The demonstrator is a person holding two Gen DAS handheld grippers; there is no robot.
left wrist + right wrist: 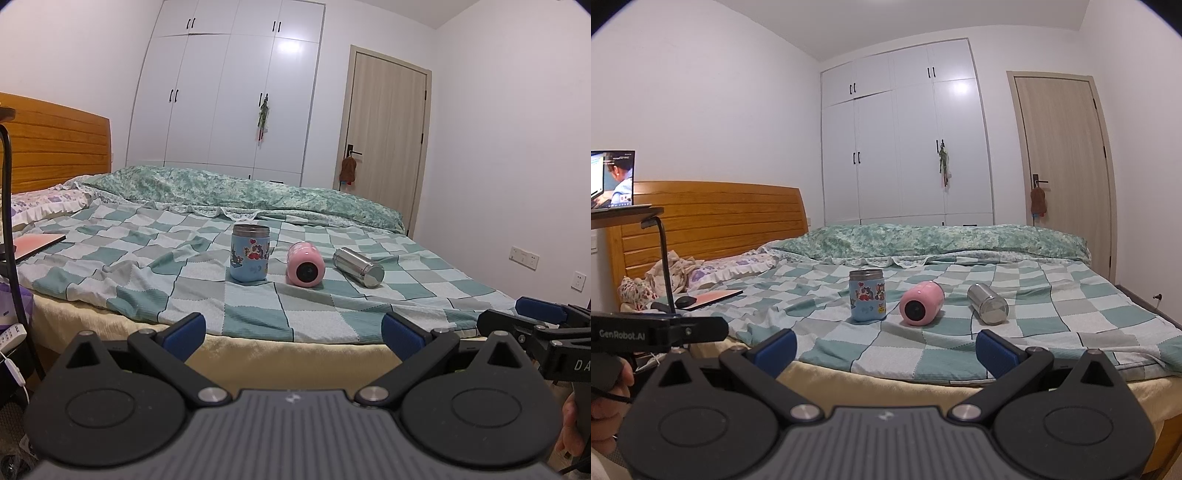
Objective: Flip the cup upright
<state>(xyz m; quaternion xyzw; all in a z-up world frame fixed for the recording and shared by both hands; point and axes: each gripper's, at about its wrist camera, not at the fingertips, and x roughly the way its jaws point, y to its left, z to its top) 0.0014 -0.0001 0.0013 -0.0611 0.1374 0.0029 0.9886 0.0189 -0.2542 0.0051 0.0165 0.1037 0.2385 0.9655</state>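
Note:
Three cups sit on the checkered bed sheet (258, 306). A blue cartoon cup (249, 253) (867, 294) stands upright at the left. A pink cup (305, 264) (921, 303) lies on its side in the middle, its base toward me. A steel cup (358, 266) (987, 303) lies on its side at the right. My left gripper (293, 334) is open and empty, short of the bed edge. My right gripper (886, 349) is open and empty, also short of the bed edge. The right gripper also shows at the right edge of the left wrist view (535, 325).
A green quilt (942, 240) lies folded along the far side of the bed. A pink-covered flat object (713, 295) lies at the left near the pillows. A laptop (611, 179) stands on a side stand at the left. A wardrobe and door are behind.

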